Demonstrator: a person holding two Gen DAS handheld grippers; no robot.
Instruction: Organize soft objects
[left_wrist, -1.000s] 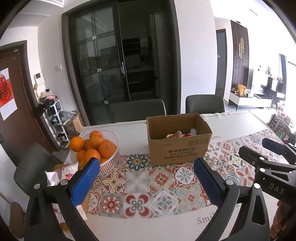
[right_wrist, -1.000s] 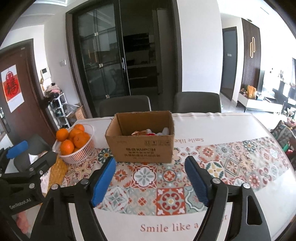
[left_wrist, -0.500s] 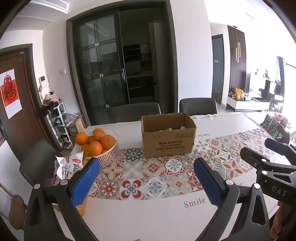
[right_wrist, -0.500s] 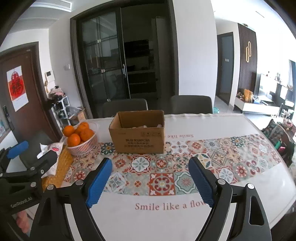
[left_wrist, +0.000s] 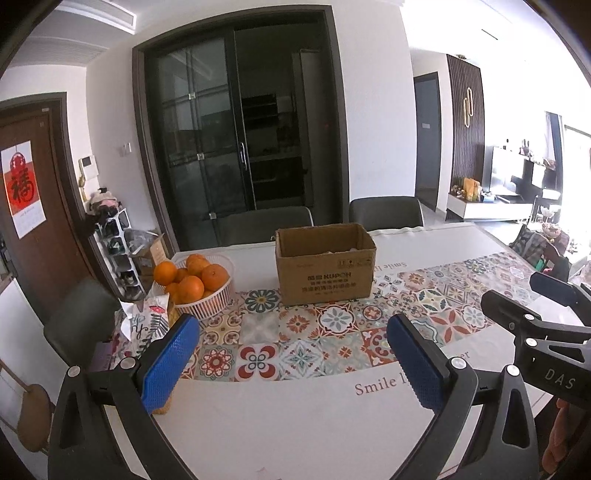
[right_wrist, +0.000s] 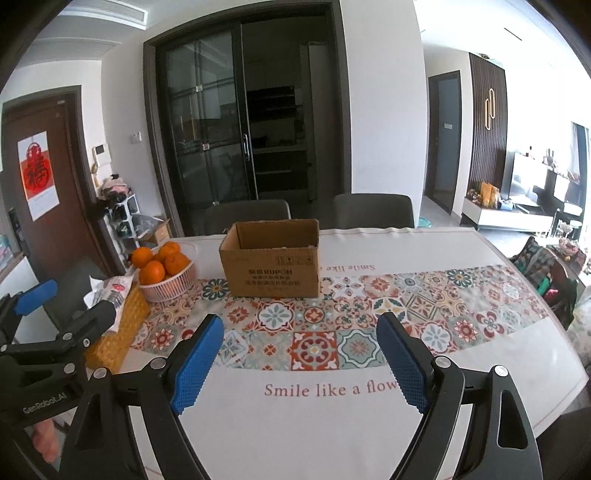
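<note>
A brown cardboard box (left_wrist: 325, 264) stands open on the patterned tablecloth at the far middle of the table; it also shows in the right wrist view (right_wrist: 271, 262). Its contents are hidden from this height. My left gripper (left_wrist: 293, 363) is open and empty, well back from the box over the near table edge. My right gripper (right_wrist: 301, 362) is open and empty, also near the front edge. Each gripper shows at the side of the other's view.
A white basket of oranges (left_wrist: 195, 282) stands left of the box, also in the right wrist view (right_wrist: 162, 271). A printed tissue pack (left_wrist: 146, 325) lies on a yellow mat (right_wrist: 118, 328) at the left edge. Two grey chairs (right_wrist: 373, 210) stand behind the table.
Both grippers have pulled back and up from the box, which now looks smaller and farther. The items inside the box are no longer visible. Both stay open.
</note>
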